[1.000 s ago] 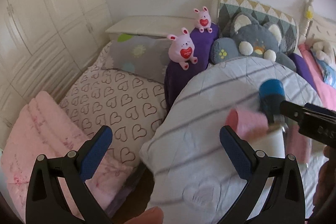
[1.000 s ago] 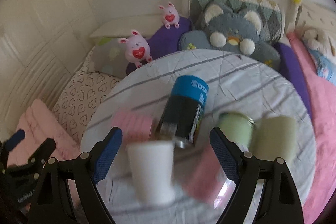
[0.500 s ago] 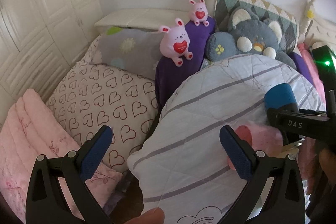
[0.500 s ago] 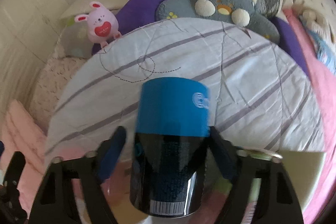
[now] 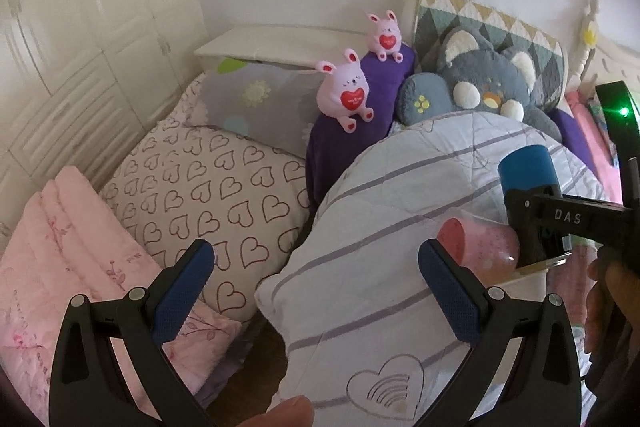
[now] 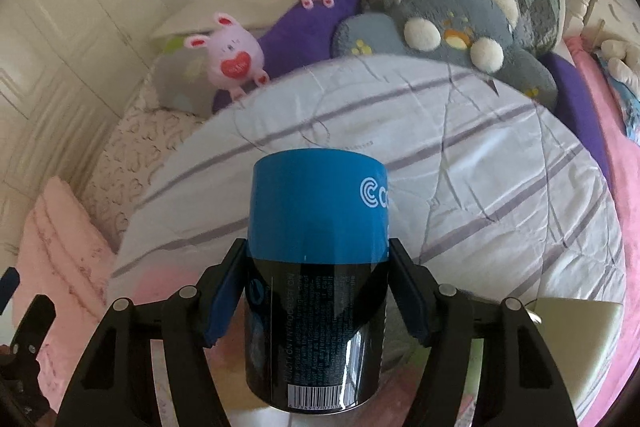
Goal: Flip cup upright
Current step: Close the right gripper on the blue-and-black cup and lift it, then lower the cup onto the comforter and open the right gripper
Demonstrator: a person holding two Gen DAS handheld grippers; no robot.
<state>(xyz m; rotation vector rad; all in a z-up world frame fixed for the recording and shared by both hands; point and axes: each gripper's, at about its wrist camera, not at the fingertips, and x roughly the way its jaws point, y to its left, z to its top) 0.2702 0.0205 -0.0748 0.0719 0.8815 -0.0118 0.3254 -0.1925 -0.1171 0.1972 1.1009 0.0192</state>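
— Fingers [image 6: 224,291] of the right gripper [image 6: 318,297] are now clamping the blue-and-black cup [image 6: 316,267], where a second ago they were standing wide with it loose ahead.
— And where is it sitting?
— Between the pads, blue end pointing away over the striped quilt [image 6: 460,155]. The left gripper [image 5: 316,291] is hanging spread and empty, so the flip is looking ready to begin.

- Soft daylight filled the bedroom; a glare streak ran down the black cup [image 6: 316,331].
- Around it, fisheye edges bent and darkened, and nearby objects blurred.
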